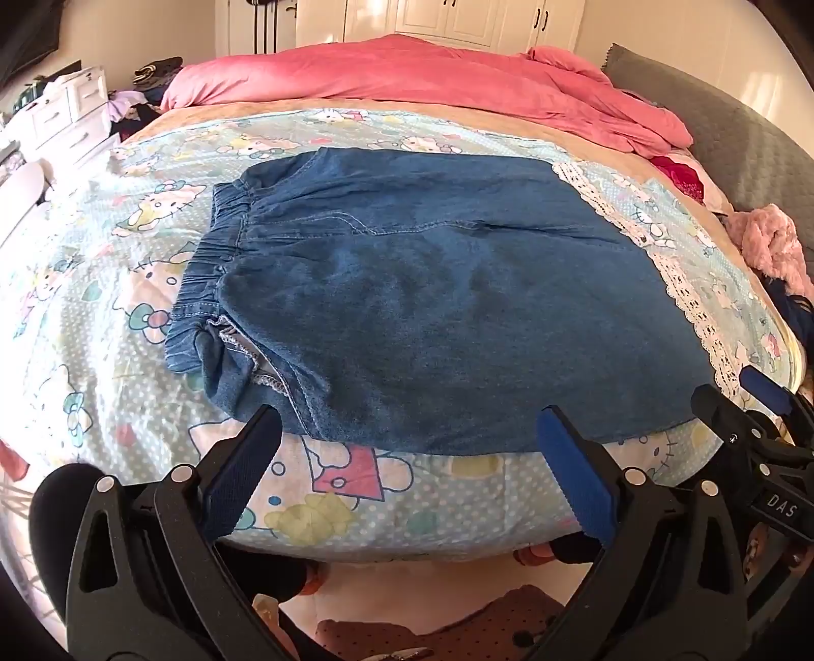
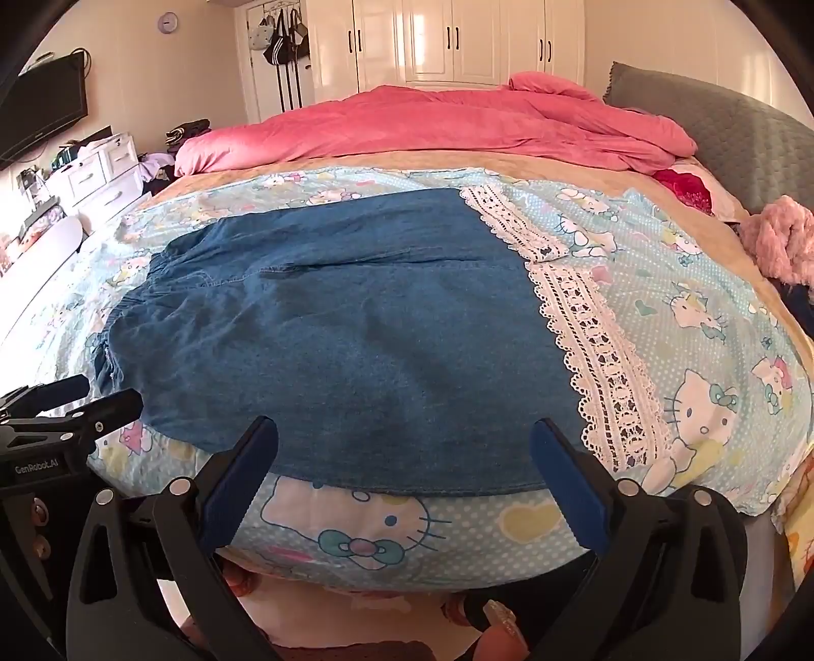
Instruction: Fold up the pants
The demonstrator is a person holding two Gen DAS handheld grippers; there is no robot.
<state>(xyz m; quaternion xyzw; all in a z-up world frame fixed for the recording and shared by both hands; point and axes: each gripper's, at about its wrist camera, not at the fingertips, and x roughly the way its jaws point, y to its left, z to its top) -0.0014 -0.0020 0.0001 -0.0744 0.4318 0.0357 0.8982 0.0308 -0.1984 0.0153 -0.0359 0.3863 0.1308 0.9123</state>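
Blue denim pants [image 1: 432, 295] lie flat on the Hello Kitty bedspread [image 1: 330, 508], elastic waistband at the left, white lace hems [image 1: 681, 300] at the right. My left gripper [image 1: 412, 422] is open and empty, hovering at the pants' near edge, waist side. My right gripper [image 2: 404, 437] is open and empty at the near edge, closer to the hems. The pants [image 2: 346, 335] and lace hems [image 2: 600, 366] also show in the right wrist view. The right gripper [image 1: 732, 391] shows at the left view's right edge, and the left gripper [image 2: 102, 396] at the right view's left edge.
A pink duvet [image 2: 458, 122] is bunched at the far side of the bed. A grey headboard [image 2: 737, 142] and fluffy pink garment [image 2: 783, 239] are at the right. White drawers [image 2: 102, 173] stand at the left, wardrobes [image 2: 458, 40] behind. The bed's near edge [image 2: 407, 569] drops to the floor.
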